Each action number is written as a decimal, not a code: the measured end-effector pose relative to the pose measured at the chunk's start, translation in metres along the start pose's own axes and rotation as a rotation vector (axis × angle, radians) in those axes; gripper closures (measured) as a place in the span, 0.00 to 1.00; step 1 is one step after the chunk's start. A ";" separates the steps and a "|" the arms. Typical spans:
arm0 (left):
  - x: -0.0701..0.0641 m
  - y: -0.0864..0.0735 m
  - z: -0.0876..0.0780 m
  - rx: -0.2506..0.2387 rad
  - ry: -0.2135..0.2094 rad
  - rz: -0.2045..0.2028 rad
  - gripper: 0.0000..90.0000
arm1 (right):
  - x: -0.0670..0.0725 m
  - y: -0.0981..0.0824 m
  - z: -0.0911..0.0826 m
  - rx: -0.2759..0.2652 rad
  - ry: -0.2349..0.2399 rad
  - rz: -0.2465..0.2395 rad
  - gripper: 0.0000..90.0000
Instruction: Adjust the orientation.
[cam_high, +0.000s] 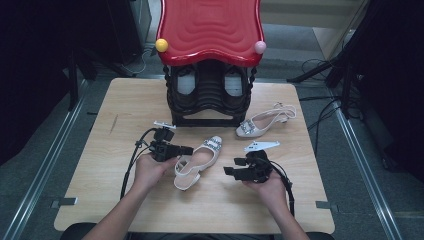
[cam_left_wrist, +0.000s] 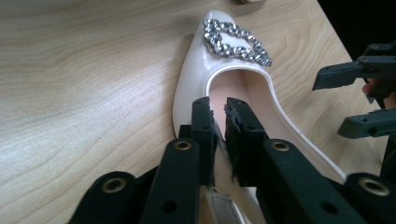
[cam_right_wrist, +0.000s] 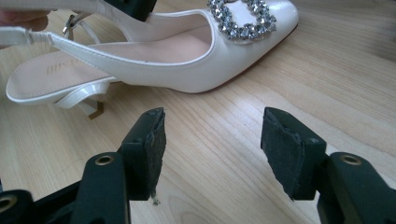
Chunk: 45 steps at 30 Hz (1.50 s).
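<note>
the left gripper (cam_left_wrist: 218, 116) pinched the near shoe's (cam_high: 199, 161) side wall; right gripper (cam_right_wrist: 212, 140) gaped empty; the rack (cam_high: 210, 95) awaited both shoes.

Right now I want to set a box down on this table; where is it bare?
Bare: the table's left side beside the shoe rack, and the front edge. Crowded: the middle, with the near shoe, both grippers, and the far shoe.
</note>
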<state>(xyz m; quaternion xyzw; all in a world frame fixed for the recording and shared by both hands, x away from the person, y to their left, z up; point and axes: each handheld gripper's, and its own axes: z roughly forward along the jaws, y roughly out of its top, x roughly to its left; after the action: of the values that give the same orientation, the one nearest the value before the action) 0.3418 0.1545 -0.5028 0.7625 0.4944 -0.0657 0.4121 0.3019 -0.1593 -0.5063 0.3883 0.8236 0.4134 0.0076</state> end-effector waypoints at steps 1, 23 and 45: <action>-0.001 0.001 -0.003 -0.005 0.006 0.004 0.88 | 0.000 0.000 0.000 -0.003 -0.001 -0.001 0.46; 0.005 -0.004 -0.042 -0.025 0.071 0.066 0.60 | 0.006 0.008 0.031 0.004 0.021 -0.016 1.00; 0.017 -0.022 -0.056 -0.042 0.114 0.037 0.54 | 0.005 0.019 0.057 0.072 0.001 -0.021 1.00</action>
<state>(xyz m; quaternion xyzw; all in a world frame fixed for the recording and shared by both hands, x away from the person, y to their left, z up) 0.3153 0.2087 -0.4877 0.7652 0.5039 -0.0042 0.4006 0.3293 -0.1113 -0.5296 0.3795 0.8419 0.3837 -0.0023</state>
